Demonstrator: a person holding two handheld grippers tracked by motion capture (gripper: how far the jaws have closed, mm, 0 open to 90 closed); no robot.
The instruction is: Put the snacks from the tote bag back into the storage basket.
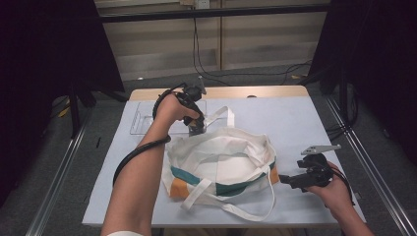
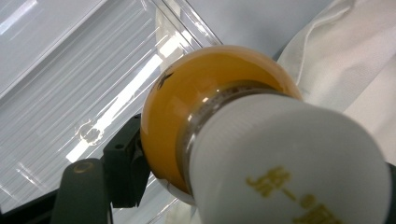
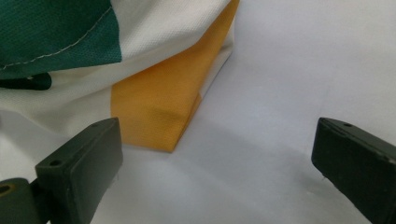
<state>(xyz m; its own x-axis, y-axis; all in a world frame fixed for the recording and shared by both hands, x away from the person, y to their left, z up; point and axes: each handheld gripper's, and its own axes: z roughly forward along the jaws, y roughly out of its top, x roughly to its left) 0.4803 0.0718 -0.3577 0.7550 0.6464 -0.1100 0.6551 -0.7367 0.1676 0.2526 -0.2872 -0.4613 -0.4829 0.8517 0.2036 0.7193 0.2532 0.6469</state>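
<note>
Left gripper (image 1: 196, 129) clamps a bottle (image 2: 233, 135) of orange drink at the bag's (image 1: 221, 162) rim. Right gripper (image 1: 284, 180) waits, jaws apart, beside it; the drop into the bag looks still undone.

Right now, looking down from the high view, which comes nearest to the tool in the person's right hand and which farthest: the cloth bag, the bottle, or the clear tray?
1. Cloth bag: just left of the right tool, mid-table.
2. Bottle: beyond the bag's far rim, held in the left tool.
3. Clear tray: far left corner of the table, farthest off.
</note>
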